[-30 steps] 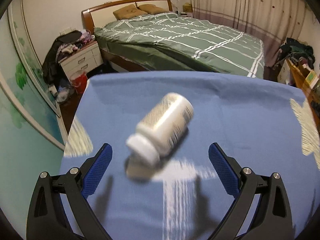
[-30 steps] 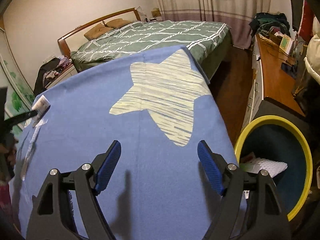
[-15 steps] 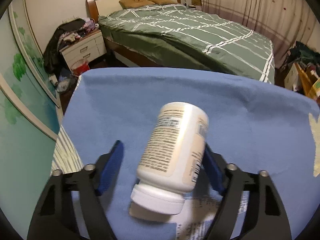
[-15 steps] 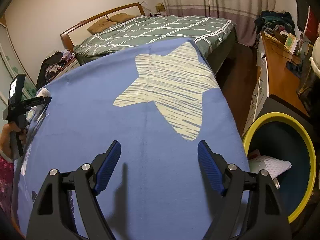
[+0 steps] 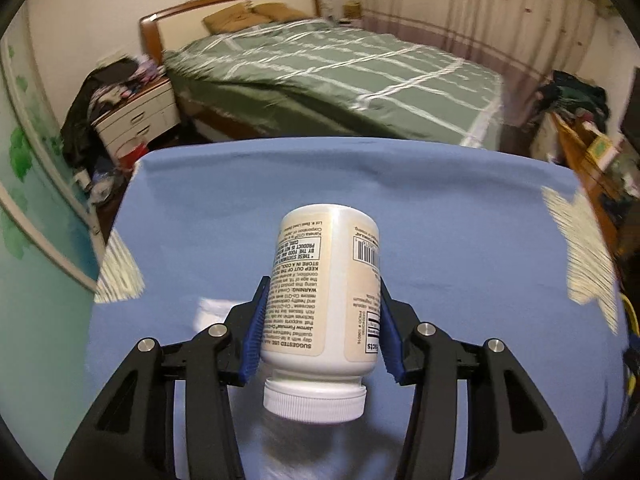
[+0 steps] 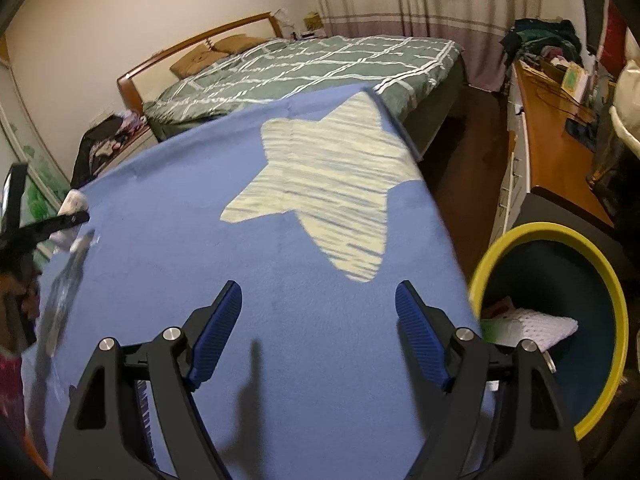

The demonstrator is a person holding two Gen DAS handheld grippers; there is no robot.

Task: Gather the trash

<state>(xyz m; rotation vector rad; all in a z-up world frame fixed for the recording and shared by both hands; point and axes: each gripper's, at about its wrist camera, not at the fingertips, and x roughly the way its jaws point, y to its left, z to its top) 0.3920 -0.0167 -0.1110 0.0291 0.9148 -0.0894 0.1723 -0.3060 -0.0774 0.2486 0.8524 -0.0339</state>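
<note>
Setting: a bedroom, with a desk (image 6: 304, 344) draped in a blue cloth that bears pale star shapes; a green bed stands beyond it.
Left claw (image 5: 320, 328): closed on a white pill bottle (image 5: 326, 284), its blue pads pressing the label on both sides. Its jaws have just been closing onto the bottle.
Pill bottle: held cap toward the camera, its base pointing away toward the bed, apparently lifted just clear of the desk.
Right claw (image 6: 318, 332): jaws spread wide with nothing between them, hovering over the desk's near right part.
Trash bin (image 6: 600, 256): yellow-rimmed and dark inside, on the floor just beside the desk's right edge; white scraps already lie in it.
Other litter: a thin clear wrapper (image 6: 66, 296) lies near the desk's left edge, far from the bin.
Risk: the pads grip a smooth, rounded label, so the bottle may slide or swivel out on the carry across the desk, likelier with a fast swing.
Risk: releasing short of the bin's rim would send it rolling onto the floor.
</note>
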